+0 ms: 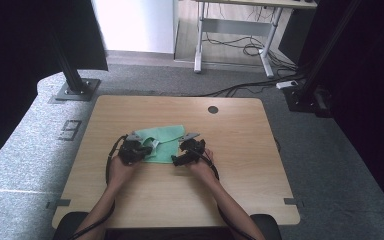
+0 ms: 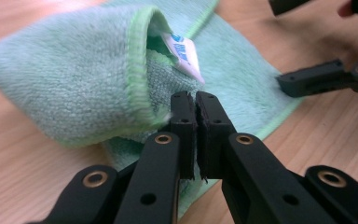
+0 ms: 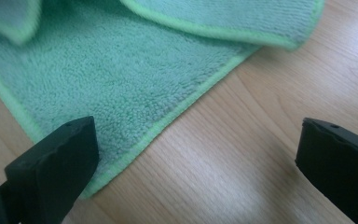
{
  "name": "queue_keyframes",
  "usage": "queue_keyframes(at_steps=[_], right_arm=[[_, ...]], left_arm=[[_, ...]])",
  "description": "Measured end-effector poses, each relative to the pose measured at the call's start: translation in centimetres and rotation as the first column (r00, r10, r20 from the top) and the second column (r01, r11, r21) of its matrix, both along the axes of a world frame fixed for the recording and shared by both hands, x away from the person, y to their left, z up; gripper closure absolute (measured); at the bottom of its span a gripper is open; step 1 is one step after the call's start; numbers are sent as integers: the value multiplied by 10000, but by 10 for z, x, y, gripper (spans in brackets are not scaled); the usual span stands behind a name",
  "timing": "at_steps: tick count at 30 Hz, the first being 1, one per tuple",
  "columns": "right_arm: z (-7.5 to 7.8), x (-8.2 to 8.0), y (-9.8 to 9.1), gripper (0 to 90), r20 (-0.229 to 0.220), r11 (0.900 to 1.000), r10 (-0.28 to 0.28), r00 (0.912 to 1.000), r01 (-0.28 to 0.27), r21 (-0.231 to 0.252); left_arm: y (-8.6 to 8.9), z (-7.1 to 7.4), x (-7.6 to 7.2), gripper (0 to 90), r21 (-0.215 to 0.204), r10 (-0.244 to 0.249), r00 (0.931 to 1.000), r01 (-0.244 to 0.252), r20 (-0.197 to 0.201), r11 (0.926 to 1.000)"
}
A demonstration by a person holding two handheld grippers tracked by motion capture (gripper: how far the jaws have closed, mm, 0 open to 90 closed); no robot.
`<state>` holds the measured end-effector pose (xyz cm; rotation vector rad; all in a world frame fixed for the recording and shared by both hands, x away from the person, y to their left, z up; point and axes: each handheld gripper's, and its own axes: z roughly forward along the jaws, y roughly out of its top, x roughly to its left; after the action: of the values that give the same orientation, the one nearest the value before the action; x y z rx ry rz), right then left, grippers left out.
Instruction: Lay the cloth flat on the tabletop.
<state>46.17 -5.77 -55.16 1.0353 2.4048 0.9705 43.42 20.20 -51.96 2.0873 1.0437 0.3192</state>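
A green microfibre cloth (image 1: 166, 141) lies partly folded on the wooden table (image 1: 240, 165). My left gripper (image 1: 144, 147) sits at the cloth's left side. In the left gripper view its jaws (image 2: 196, 100) are shut on the hemmed edge of a raised fold of the cloth (image 2: 74, 74), and a white label (image 2: 184, 53) shows under that fold. My right gripper (image 1: 181, 156) is at the cloth's right front corner. In its own view it (image 3: 196, 140) stands wide open, the left jaw over the cloth (image 3: 121, 70), the right over bare wood.
A round cable hole (image 1: 213, 109) sits near the table's far edge. Grey carpet surrounds the table. Black posts (image 1: 72, 75) stand at the far left and far right, and a desk frame with floor cables (image 1: 240, 47) stands behind.
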Motion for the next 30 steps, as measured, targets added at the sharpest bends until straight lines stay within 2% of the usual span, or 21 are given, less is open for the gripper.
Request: queue_keyframes(at_steps=[2,8,13,16,19,22,23,25,28,30], right_arm=[[0,-2,-4,0,-7,9999,-132,9999,132,-8],[0,-9,-17,0,98,9997,-252,9996,253,-39],[0,-14,-29,0,42,9993,-368,9993,369,-73],[1,-17,-35,0,5,9991,-417,9991,417,-114],[1,-21,-42,0,-42,9989,-452,9990,452,-111],[1,-24,-48,0,-121,9989,-455,9989,453,-119],[1,-26,-51,0,-134,9988,-480,9988,478,-142],[1,-28,-56,0,-139,9985,-521,9985,519,-159],[1,-32,-64,0,-222,9981,-609,9979,607,-114],[1,-34,-69,0,-277,9978,-658,9974,657,-74]], left_arm=[[8,2,0,862,-1,264,9996,-264,98,9997],[28,4,-1,862,-213,879,9961,-878,26,9959],[35,1,-4,850,-141,1048,9942,-1052,-255,9944],[39,0,-8,819,16,1075,9936,-1075,-352,9942],[45,0,-12,778,-52,1172,9921,-1175,-439,9931],[48,0,-14,676,-21,1255,9910,-1257,-471,9921],[52,3,-16,631,223,1443,9892,-1438,-263,9894],[53,7,-18,533,280,1561,9877,-1562,52,9873],[49,14,-19,397,-303,1310,9910,-1302,261,9910],[37,15,-18,332,-175,1080,9938,-1075,264,9940]])
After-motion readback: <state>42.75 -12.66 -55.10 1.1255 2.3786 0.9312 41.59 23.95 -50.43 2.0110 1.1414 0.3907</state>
